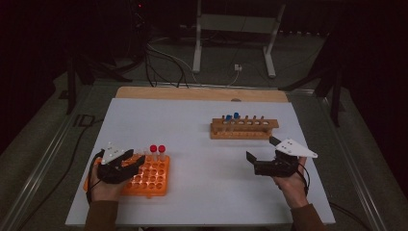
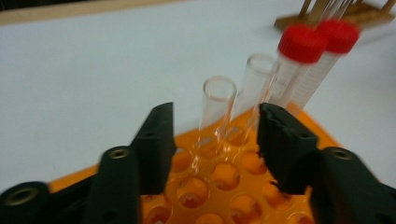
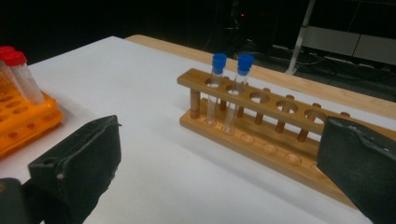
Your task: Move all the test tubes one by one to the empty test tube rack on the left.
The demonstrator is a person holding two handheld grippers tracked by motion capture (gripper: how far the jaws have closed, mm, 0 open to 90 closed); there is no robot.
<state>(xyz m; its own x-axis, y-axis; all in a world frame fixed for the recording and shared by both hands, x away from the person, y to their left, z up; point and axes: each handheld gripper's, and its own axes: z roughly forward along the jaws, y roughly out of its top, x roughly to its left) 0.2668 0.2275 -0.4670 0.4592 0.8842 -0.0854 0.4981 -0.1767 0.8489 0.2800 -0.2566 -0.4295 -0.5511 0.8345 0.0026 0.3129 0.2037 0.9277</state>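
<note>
Tubes first: two uncapped clear tubes (image 2: 218, 105) stand in the orange rack (image 1: 154, 179), which sits around 8 o'clock on the white table (image 1: 202, 120). Right behind them, toward 1 o'clock in the left gripper view, are two red-capped tubes (image 2: 302, 44) in the same rack, leaning a bit. From above, the red caps sit at the rack's far edge.

Left tongs (image 1: 131, 161) are over the orange rack, jaws spread wide and gripping nothing. In the left gripper view the nearer clear tube stands between the two jaws with a gap on both sides, so no contact that I can see. The second clear tube is just beside the right-hand jaw, slightly farther back. That view is a little blurry at the top.

Right tongs (image 1: 262, 151) are at about 4 o'clock on the table, also wide open and empty, hovering near the table and well apart from the orange rack. They point toward the wooden rack (image 3: 261, 119), which lies around 1 o'clock. Two blue-capped tubes (image 3: 218, 63) stand upright in the first two holes at its left end, side by side; the other holes look unfilled.
</note>
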